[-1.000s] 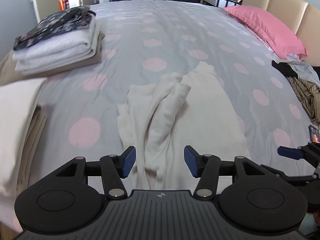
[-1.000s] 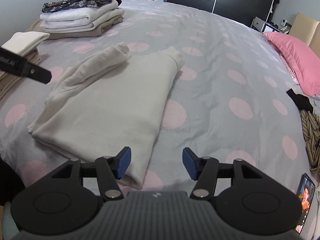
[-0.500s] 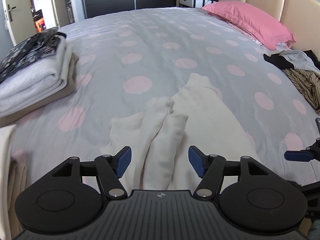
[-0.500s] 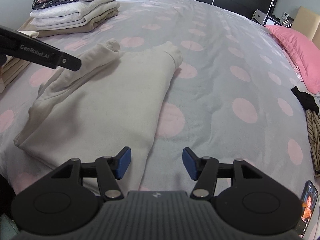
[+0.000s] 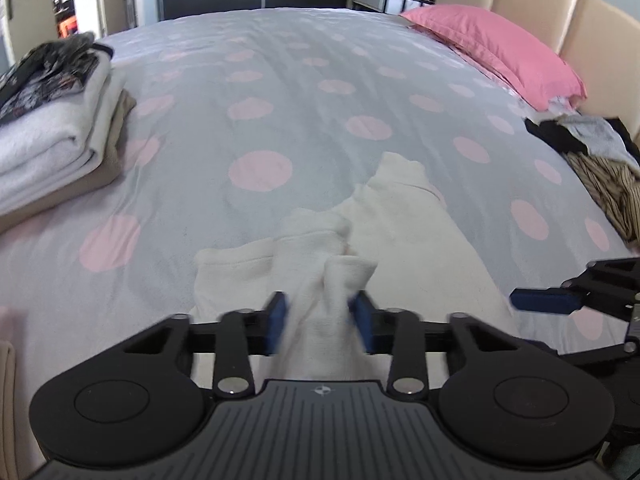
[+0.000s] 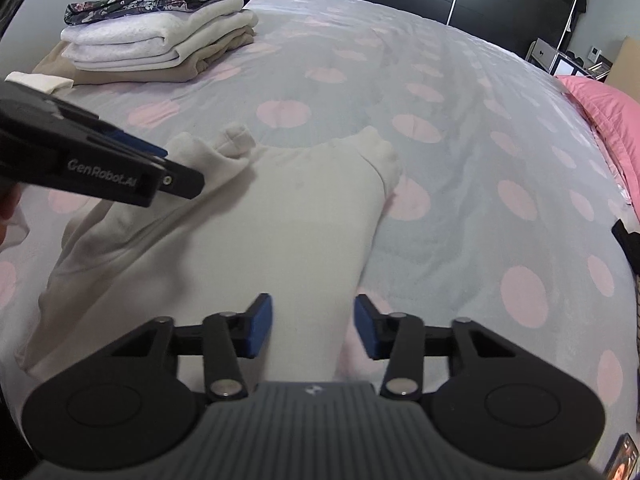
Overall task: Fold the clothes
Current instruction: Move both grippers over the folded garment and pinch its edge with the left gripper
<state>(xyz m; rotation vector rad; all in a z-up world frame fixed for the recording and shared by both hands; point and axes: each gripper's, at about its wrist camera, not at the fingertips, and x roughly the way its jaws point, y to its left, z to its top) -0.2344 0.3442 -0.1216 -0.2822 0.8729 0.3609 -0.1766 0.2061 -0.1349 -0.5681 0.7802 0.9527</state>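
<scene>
A cream sweatshirt (image 6: 304, 208) lies partly folded on the dotted grey bedspread (image 6: 460, 184), sleeves bunched along its left side. It also shows in the left wrist view (image 5: 404, 232). My left gripper (image 5: 322, 326) has its blue pads closing on the bunched sleeves (image 5: 320, 280), the cloth filling the gap between them. It shows from the side in the right wrist view (image 6: 160, 168), over the sleeves. My right gripper (image 6: 313, 330) is open, its jaws straddling the sweatshirt's near right edge. Its tip shows in the left wrist view (image 5: 544, 302).
A stack of folded clothes (image 6: 160, 40) sits at the far left of the bed; it also shows in the left wrist view (image 5: 52, 128). A pink pillow (image 5: 496, 52) and a heap of unfolded clothes (image 5: 600, 168) lie at the right by the headboard.
My left gripper has moved forward and down onto the sleeves and its jaws have narrowed around them. My right gripper has moved forward over the sweatshirt's near edge, jaws still open.
</scene>
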